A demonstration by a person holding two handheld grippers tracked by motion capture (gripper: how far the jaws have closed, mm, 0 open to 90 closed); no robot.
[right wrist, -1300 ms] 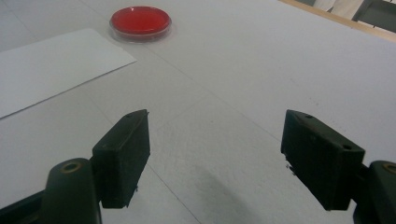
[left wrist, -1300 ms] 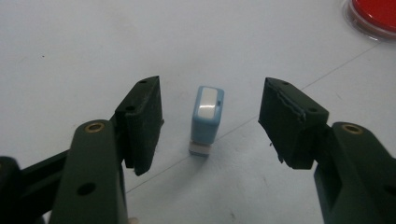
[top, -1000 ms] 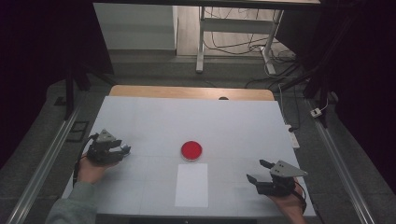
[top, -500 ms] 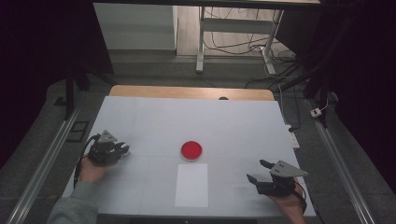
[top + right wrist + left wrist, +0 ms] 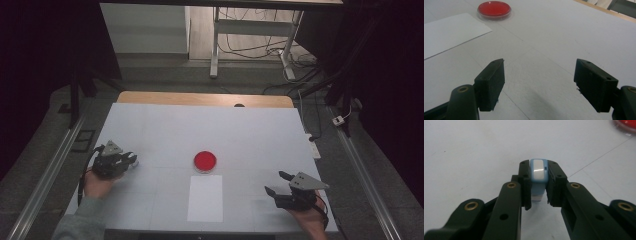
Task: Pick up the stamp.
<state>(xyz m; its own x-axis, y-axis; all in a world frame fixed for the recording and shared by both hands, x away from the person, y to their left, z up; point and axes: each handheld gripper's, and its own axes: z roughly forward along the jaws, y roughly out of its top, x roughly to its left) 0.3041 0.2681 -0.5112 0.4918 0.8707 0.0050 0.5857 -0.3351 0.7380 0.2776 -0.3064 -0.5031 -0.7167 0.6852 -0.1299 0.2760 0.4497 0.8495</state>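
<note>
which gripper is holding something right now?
The left gripper: shut on a small blue-and-white block. The right gripper is wide open over bare table.

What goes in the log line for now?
left gripper: shut on blue-white block | right gripper: open, empty | red dish: untouched

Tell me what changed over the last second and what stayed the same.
The left gripper, shut on a small blue and white block, drifted slightly toward the person's near edge of the table; its grip did not visibly change. The right gripper stayed open and in place, and the red dish and the white sheet of paper kept their spots.
</note>
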